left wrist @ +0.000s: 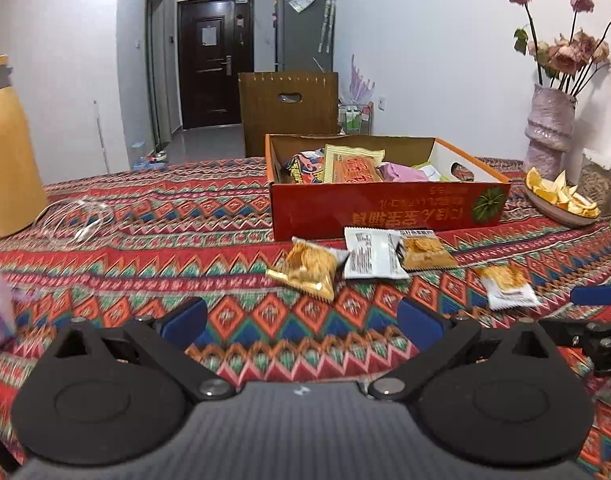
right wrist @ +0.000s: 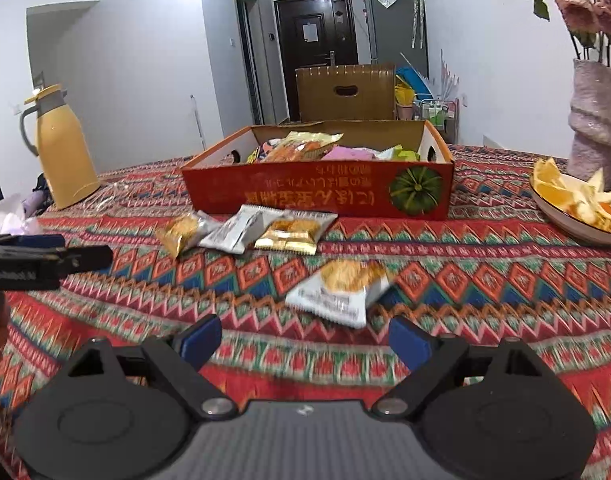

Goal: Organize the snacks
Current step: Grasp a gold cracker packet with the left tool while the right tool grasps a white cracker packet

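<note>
Both grippers stood open and empty; the lone packet (right wrist: 341,286) lay just ahead of the right gripper (right wrist: 305,342), nearer it than the left gripper (left wrist: 301,322), long axis slanting rightward.

The bench (left wrist: 145,240) wears a cloth of red, green, blue and orange zigzags and diamonds. The box (right wrist: 317,196) is red-orange with a green pumpkin print. Snack packets (right wrist: 341,288) are white and gold. The jug (right wrist: 61,148) is yellow with a grey collar.

Woven cloth tablecloth (left wrist: 145,240); cardboard box (left wrist: 385,208); glossy foil packets (left wrist: 309,272).
</note>
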